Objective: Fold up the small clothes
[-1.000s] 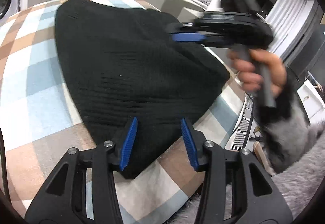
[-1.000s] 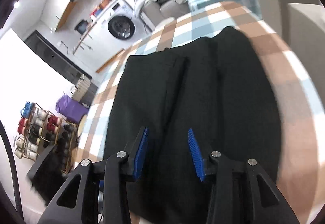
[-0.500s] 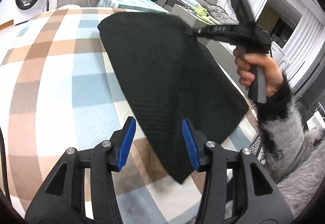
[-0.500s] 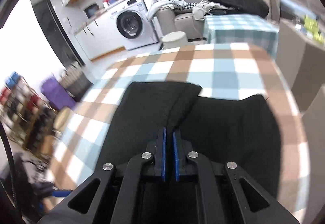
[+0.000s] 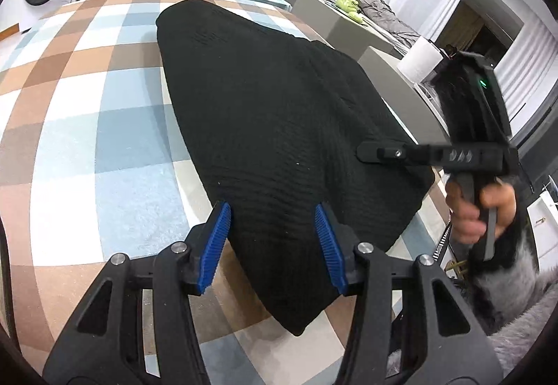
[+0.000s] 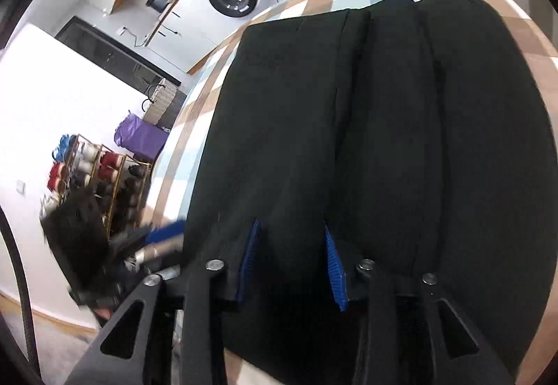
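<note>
Where the right gripper (image 6: 291, 261) was clamped tight half a second ago with a fold of cloth rising between its pads, its jaws are now opening, spread apart over the black garment (image 5: 279, 141) with no cloth pinched. That garment lies flat on the checked tablecloth (image 5: 87, 113), filling the middle of both views, its near corner reaching the lower centre of the left wrist view. Seen from the left wrist, the right gripper has dropped from the upper right to mid-right. The left gripper (image 5: 272, 247) hangs released above the garment's near edge, slightly wider than before.
</note>
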Tool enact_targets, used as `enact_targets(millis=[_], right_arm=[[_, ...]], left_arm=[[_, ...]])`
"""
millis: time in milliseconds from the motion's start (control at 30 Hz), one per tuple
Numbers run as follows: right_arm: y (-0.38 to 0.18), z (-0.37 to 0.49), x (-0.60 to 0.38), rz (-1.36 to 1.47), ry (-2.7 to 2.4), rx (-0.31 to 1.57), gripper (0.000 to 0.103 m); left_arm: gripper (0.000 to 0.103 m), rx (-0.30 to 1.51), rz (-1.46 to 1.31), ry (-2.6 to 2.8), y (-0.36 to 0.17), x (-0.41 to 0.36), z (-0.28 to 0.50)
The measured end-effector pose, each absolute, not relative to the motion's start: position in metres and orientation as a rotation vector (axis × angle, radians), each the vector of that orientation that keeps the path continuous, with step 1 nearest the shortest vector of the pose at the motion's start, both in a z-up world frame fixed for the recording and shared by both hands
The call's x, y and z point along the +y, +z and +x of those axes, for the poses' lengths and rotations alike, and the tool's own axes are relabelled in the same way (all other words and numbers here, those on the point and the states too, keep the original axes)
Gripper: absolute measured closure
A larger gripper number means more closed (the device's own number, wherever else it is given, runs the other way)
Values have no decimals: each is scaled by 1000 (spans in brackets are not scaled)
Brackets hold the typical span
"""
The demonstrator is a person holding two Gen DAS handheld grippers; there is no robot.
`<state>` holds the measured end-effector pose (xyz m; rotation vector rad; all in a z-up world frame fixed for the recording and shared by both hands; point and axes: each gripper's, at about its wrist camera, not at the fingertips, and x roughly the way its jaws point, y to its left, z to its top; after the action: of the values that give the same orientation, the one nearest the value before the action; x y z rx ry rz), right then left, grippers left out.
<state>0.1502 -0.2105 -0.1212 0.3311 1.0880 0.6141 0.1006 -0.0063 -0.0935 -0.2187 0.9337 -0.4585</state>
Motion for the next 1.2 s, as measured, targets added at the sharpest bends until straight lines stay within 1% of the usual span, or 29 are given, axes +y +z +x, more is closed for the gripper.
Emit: enact_targets(millis=[33, 133, 167, 233, 300, 333, 367, 400, 433, 467, 533, 567, 633, 667, 700, 733, 767, 867, 900, 1000, 1033, 1100, 1133, 1167, 1200], right_arm=[[-119, 143, -207, 296, 595, 1054, 93], [-87, 124, -208, 291, 608, 901, 96], [-74, 116, -210, 274, 619, 855, 96], [-69, 109, -215, 241, 597, 854, 96], [-85, 114, -217, 176, 517, 931, 95], [-94, 116, -218, 165, 495, 969, 94], [-100, 119, -218, 174, 492, 992, 88], [-104, 120, -219, 193, 500, 1002, 84], [-105, 117, -220, 209, 516, 1011, 77], [-107, 113, -219, 218, 551, 1017, 73], [-106, 104, -217, 222, 601, 1010, 72], [-107, 98, -217, 225, 635, 1006, 68], [-109, 90, -214, 202, 671, 1019, 64], [-112, 86, -210, 161, 683, 1026, 65], [-112, 84, -207, 137, 684, 1018, 69], [-112, 86, -207, 128, 687, 1015, 87], [-108, 87, -204, 117, 687, 1005, 97], [-87, 85, -211, 116, 711, 922, 98], [-85, 83, -213, 98, 698, 923, 98], [-103, 91, -211, 51, 616, 1021, 98], [-109, 91, -208, 34, 607, 1054, 98], [-108, 91, -202, 16, 614, 1048, 92], [-104, 90, -201, 26, 628, 1034, 87], [-103, 92, -200, 41, 642, 1030, 77], [-104, 93, -199, 54, 658, 1029, 73]], left_arm=[[56, 932, -220, -463, -93, -7, 101], [56, 925, -208, -475, -87, -10, 102], [54, 923, -199, -479, -86, -11, 103], [52, 922, -183, -507, -84, -17, 101], [51, 935, -150, -542, -87, -27, 97], [51, 941, -129, -545, -89, -31, 96], [51, 950, -103, -550, -91, -35, 93], [51, 959, -89, -561, -92, -39, 91], [51, 967, -72, -570, -94, -42, 87], [51, 967, -61, -572, -94, -43, 85], [51, 972, -35, -576, -97, -44, 78], [51, 975, -28, -571, -98, -44, 75], [51, 986, -33, -571, -101, -42, 74], [51, 986, -35, -572, -101, -41, 73], [51, 986, -35, -573, -101, -41, 72], [51, 987, -34, -574, -101, -40, 72], [51, 988, -36, -573, -101, -40, 74], [51, 990, -33, -579, -101, -40, 74], [51, 991, -29, -582, -101, -40, 74], [51, 989, -12, -583, -103, -42, 73], [51, 990, -13, -581, -102, -41, 73], [51, 988, -30, -578, -99, -38, 73], [51, 984, -38, -577, -98, -36, 73], [51, 976, -50, -575, -96, -33, 72], [51, 968, -63, -572, -94, -30, 72]])
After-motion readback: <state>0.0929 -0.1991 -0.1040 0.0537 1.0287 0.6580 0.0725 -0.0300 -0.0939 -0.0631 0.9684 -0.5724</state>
